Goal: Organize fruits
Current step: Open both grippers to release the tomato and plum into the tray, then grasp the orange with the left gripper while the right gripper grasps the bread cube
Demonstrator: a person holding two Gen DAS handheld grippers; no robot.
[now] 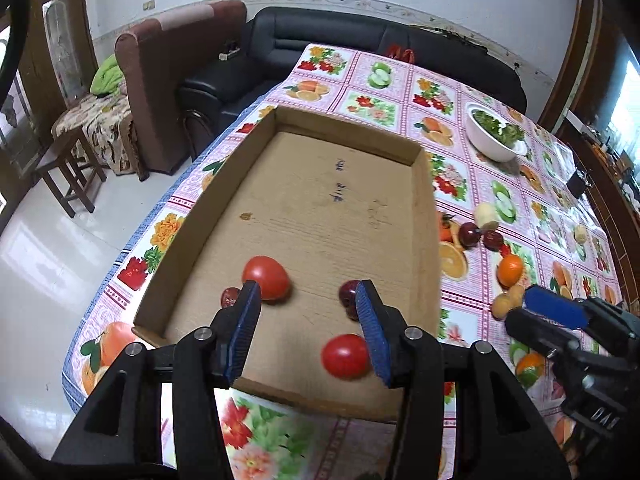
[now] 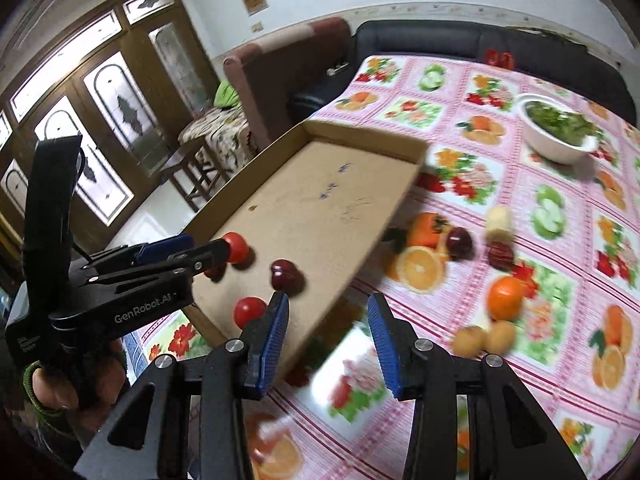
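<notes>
A: We have both the left gripper (image 1: 308, 312) and the right gripper (image 2: 328, 330) released, empty; tomatoes (image 1: 266, 278) sit at the box's (image 1: 428, 216) near end.

B: Next we fetch the orange (image 2: 506, 297) beside the box's right edge; a wide, gentle grasp.

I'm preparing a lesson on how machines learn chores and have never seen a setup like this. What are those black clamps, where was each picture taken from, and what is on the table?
No robot here: a person holds a two-finger clamp in each hand, each with a camera looking along its blue-padded fingers. One picture looks from the left gripper, one from the right gripper. Both are open and hold nothing. On the flowered tablecloth sits a cardboard tray with two tomatoes and some dark red fruits. Beside it lie an orange, more small fruits and a white bowl of greens.
</notes>
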